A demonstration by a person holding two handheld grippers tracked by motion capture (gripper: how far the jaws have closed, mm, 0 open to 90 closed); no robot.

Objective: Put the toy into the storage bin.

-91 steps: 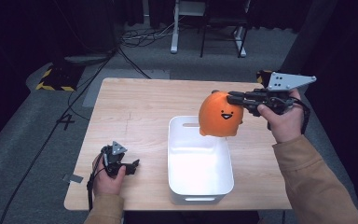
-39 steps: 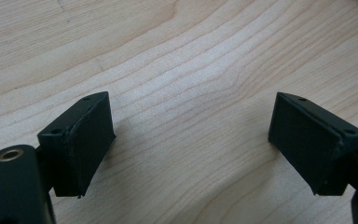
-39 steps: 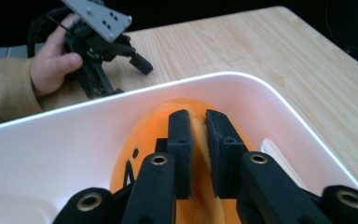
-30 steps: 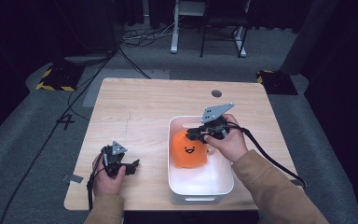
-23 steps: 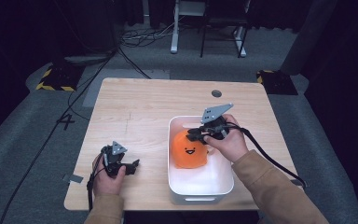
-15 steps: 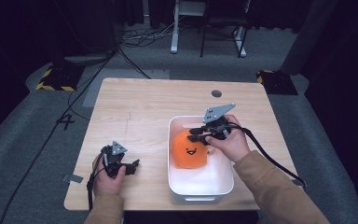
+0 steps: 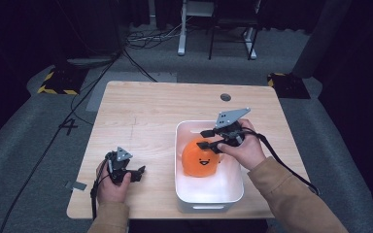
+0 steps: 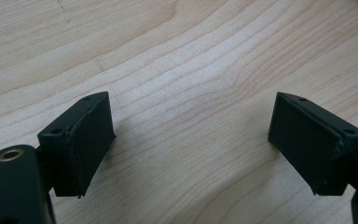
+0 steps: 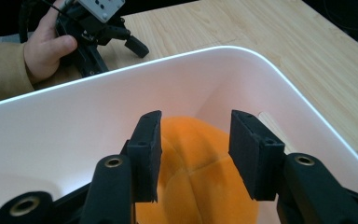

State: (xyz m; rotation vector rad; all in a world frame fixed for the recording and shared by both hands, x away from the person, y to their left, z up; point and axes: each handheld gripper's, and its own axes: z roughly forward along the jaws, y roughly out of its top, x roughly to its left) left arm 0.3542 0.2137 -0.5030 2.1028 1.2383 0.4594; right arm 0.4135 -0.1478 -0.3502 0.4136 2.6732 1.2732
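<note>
Orange plush (image 7: 201, 158) lies in white bin (image 7: 186, 195), right tongs (image 7: 207, 139) opening above it, left tongs (image 7: 137, 172) open.

Setting: a lab or recording studio. Plain light-wood table (image 7: 145, 116) with a cable grommet (image 7: 226, 97) stands on grey carpet (image 7: 24, 160). Black-and-yellow hazard-striped floor blocks (image 7: 56, 80) flank it. Loose cables (image 7: 145, 39) run across the floor toward white equipment-stand legs (image 7: 182, 29). Dark backdrop surrounds the area.

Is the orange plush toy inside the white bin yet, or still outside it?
Inside. The orange plush toy sits within the white bin; the right gripper has just been opening, its pads apart from the toy.
</note>
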